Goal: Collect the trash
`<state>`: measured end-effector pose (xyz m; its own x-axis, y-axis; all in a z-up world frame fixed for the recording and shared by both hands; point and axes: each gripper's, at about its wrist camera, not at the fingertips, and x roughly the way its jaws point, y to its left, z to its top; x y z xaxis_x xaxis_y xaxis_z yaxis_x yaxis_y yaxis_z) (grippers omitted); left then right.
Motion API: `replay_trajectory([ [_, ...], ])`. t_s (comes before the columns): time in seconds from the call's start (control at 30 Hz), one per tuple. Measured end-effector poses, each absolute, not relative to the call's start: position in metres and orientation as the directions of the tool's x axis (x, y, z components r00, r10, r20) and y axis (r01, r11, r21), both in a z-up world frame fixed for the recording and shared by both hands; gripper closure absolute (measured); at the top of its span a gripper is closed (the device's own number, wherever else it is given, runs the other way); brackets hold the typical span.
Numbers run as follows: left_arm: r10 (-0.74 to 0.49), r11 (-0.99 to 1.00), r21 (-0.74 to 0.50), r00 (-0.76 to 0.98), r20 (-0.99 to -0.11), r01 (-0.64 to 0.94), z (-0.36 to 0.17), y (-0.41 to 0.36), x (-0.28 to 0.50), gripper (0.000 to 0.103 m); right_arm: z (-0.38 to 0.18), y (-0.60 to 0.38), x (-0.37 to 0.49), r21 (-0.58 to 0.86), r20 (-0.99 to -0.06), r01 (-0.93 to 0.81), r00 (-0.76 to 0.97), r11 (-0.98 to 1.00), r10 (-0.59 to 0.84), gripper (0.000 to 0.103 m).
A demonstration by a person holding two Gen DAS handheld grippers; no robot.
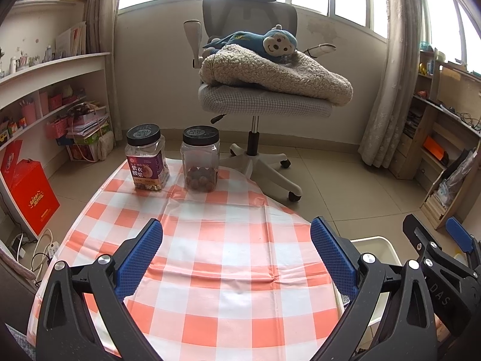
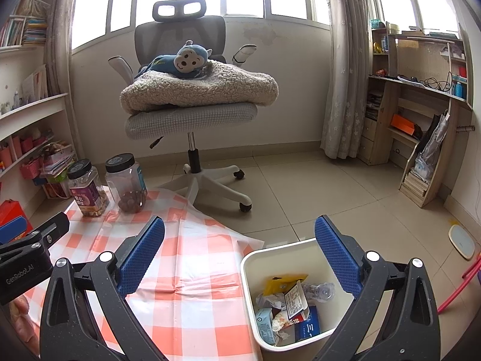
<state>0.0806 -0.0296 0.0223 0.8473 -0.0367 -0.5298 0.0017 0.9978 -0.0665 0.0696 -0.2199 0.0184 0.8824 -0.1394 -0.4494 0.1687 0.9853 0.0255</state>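
- Both tongs, left (image 1: pixel 236 258) and right (image 2: pixel 239 255), released, empty.
- Bin (image 2: pixel 249 273) at 5 o'clock holds trash (image 2: pixel 288 307).
- Worktop (image 1: pixel 228 240) appears cleared; leave 2 jars (image 1: pixel 146 158).

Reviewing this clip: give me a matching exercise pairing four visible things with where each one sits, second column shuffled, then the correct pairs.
Things:
1. Plush monkey
2. Labelled nut jar
3. Yellow wrapper
4. Right gripper

Places:
A. inside the white bin
B. on the checked tablecloth, far edge
C. open, above the bin
D. on the fleece blanket on the chair

Pairs: 1-D, 2-B, 3-A, 4-C
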Motion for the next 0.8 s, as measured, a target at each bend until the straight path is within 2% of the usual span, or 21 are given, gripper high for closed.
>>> replay_trajectory([
  [0.53, -0.048, 0.997, -0.071, 0.854, -0.517, 0.013, 0.0211, -0.0320, 0.0809, 0.010, 0.0177, -0.2220, 0.0686, 0.036, -0.448, 0.171, 0.883, 0.985, -0.137, 0.007],
  [0.8, -0.023, 0.999, -0.045, 0.856, -0.517, -0.001, 0.0242, -0.0349, 0.0780, 0.007, 0.0203, -0.2215, 0.0670, 0.034, -0.442, 0.176, 0.886, 0.984, -0.143, 0.007],
])
